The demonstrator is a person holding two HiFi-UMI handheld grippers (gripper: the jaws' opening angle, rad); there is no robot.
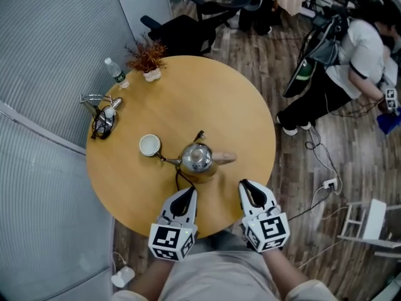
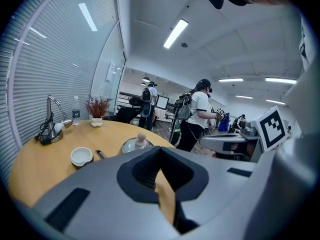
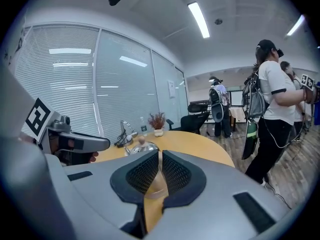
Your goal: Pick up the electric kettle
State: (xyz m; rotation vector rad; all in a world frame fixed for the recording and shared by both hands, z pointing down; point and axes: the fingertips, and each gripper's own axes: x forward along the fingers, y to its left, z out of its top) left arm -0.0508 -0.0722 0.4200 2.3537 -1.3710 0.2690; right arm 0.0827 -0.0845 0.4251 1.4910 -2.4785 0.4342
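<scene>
The steel electric kettle (image 1: 197, 158) stands near the middle of the round wooden table (image 1: 188, 99), its wooden handle pointing right and its spout left. My left gripper (image 1: 185, 196) hovers over the table's near edge, just short of the kettle and slightly left of it, jaws together and empty. My right gripper (image 1: 249, 190) is at the near edge, to the right of the handle, also shut on nothing. In the left gripper view the kettle (image 2: 136, 144) peeks over the closed left gripper (image 2: 160, 151). In the right gripper view the kettle (image 3: 141, 146) is just beyond the right gripper (image 3: 160, 154).
A white cup (image 1: 150, 145) sits left of the kettle's spout. A black cord (image 1: 178, 179) runs from the kettle toward me. At the far left are a wire stand (image 1: 100, 115), a water bottle (image 1: 115, 71) and a small plant (image 1: 148, 58). A person (image 1: 341, 74) stands right of the table.
</scene>
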